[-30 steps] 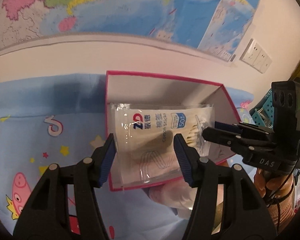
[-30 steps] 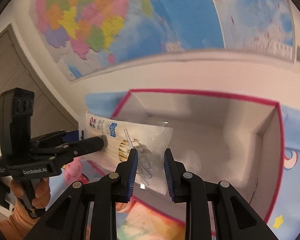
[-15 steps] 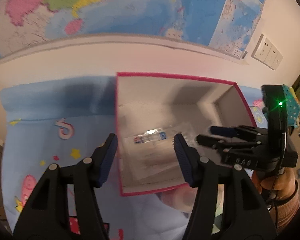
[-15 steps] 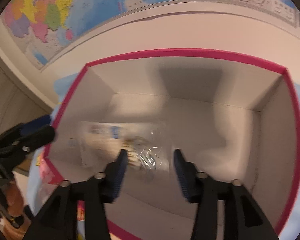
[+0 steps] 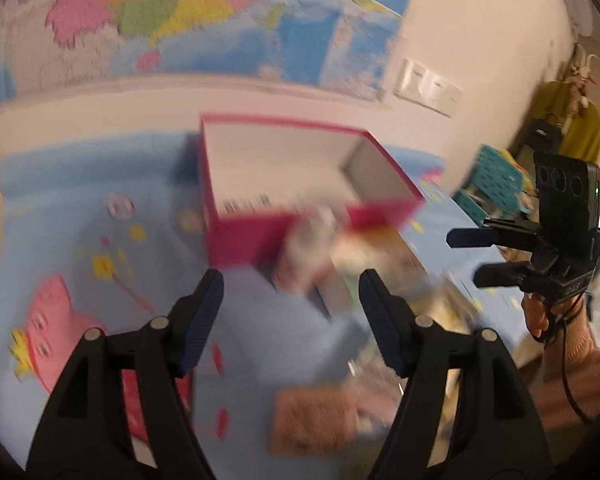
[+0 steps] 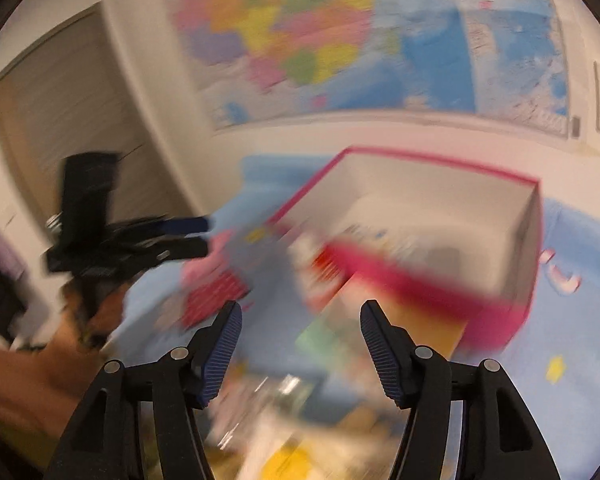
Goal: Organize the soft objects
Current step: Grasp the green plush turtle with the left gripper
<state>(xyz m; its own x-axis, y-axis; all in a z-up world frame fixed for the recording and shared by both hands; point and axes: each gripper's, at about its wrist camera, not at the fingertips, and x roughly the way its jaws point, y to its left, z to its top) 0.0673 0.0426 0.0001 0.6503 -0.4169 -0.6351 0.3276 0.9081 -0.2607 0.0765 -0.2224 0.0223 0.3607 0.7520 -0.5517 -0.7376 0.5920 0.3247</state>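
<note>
A pink-edged white box (image 5: 300,168) stands open on a blue cartoon tablecloth (image 5: 80,240); it also shows in the right wrist view (image 6: 440,216). A packet of cotton swabs (image 5: 248,202) lies inside it, blurred. My left gripper (image 5: 292,312) is open and empty, pulled back in front of the box. My right gripper (image 6: 300,344) is open and empty, also back from the box, and shows at the right of the left wrist view (image 5: 472,258). Blurred soft packets (image 5: 340,256) lie in front of the box.
A brown fuzzy item (image 5: 316,420) lies near the front. A world map (image 6: 340,40) covers the wall behind. A teal basket (image 5: 492,184) stands at the right. A door (image 6: 60,120) is at the left. Both views are motion-blurred.
My right gripper let go of the cotton swab packet into the box and opened wide. Both grippers have pulled back and away from the box.
</note>
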